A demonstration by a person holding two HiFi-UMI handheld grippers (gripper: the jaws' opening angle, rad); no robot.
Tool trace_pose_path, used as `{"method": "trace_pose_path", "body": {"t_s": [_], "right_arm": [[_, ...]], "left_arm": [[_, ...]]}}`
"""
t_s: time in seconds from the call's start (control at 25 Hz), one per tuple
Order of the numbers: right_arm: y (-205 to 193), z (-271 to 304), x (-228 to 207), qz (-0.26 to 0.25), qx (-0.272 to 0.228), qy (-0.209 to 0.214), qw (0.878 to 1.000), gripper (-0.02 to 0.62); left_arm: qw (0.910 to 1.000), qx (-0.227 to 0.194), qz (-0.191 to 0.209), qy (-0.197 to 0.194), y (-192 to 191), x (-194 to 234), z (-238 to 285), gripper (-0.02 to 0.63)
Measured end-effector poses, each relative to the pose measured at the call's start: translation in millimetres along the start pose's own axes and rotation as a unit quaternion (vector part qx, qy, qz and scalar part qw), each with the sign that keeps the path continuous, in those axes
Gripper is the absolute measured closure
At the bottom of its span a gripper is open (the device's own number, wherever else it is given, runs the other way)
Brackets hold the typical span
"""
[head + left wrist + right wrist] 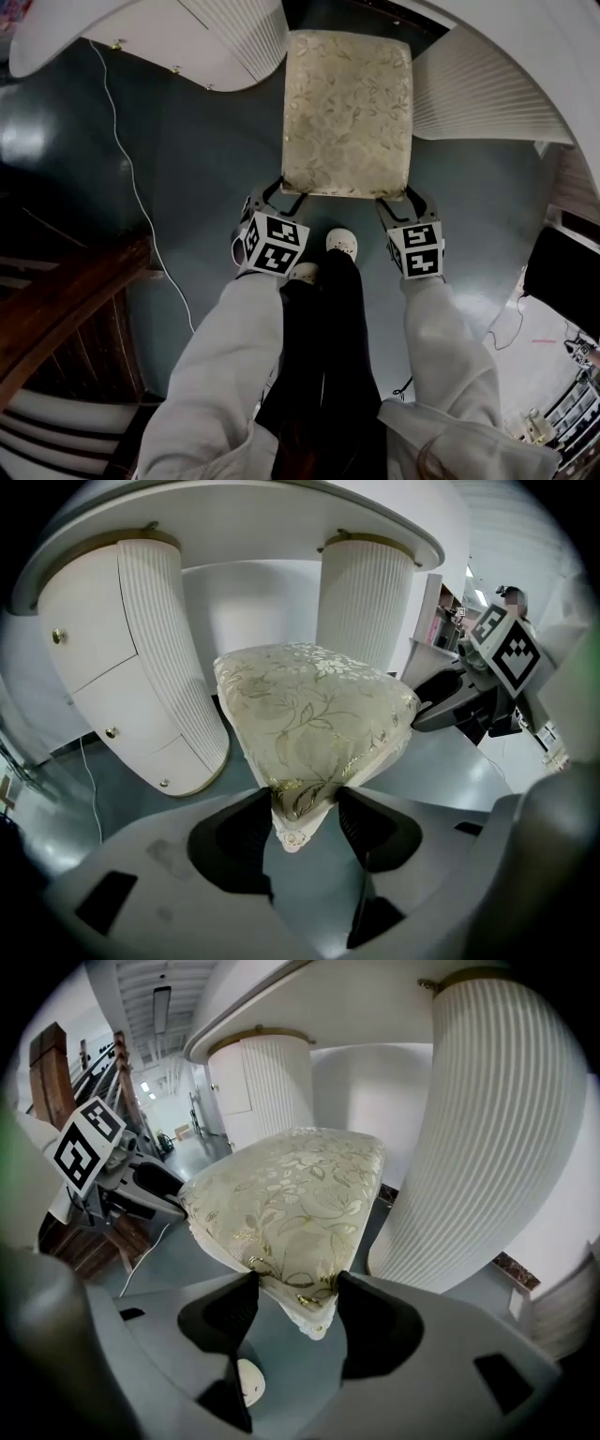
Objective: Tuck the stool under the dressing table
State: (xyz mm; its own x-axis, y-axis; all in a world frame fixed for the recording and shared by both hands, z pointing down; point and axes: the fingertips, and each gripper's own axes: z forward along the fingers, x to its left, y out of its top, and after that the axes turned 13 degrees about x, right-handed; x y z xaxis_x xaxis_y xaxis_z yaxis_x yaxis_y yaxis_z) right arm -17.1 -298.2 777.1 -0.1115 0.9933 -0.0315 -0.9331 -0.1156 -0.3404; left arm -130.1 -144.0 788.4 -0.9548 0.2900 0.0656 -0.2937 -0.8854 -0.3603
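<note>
The stool (347,112) has a cream cushion with a gold leaf pattern, and its far end reaches in between the two ribbed white pedestals (246,37) (487,94) of the dressing table (141,28). My left gripper (281,189) holds its near left corner. In the left gripper view both pads of that gripper (305,803) press the sides of the cushion corner (309,724). My right gripper (398,195) holds the near right corner. The right gripper view shows this gripper (295,1288) shut the same way on the cushion corner (291,1194).
A white cable (131,178) runs over the dark grey floor at the left. Dark wooden furniture (66,300) stands at the lower left and a black object (562,272) at the right. The person's white shoe (342,242) is just behind the stool.
</note>
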Motion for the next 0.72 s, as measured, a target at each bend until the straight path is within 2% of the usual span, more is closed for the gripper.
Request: {"method": "trace_pose_path", "body": {"t_s": [0.4,0.72], "right_arm": [[49.6,10.0,-12.9,0.027,-0.012,-0.011,0.999,0.278],[52.1,16.5,-7.9,0.045,-0.027,-0.021,0.998,0.278]], "left_arm": [[0.9997,-0.006,-0.020,0.013,39.6,44.9,4.0,0.383],[0.9997,-0.006,-0.005,0.024,42.3,55.1,9.5,0.383]]}}
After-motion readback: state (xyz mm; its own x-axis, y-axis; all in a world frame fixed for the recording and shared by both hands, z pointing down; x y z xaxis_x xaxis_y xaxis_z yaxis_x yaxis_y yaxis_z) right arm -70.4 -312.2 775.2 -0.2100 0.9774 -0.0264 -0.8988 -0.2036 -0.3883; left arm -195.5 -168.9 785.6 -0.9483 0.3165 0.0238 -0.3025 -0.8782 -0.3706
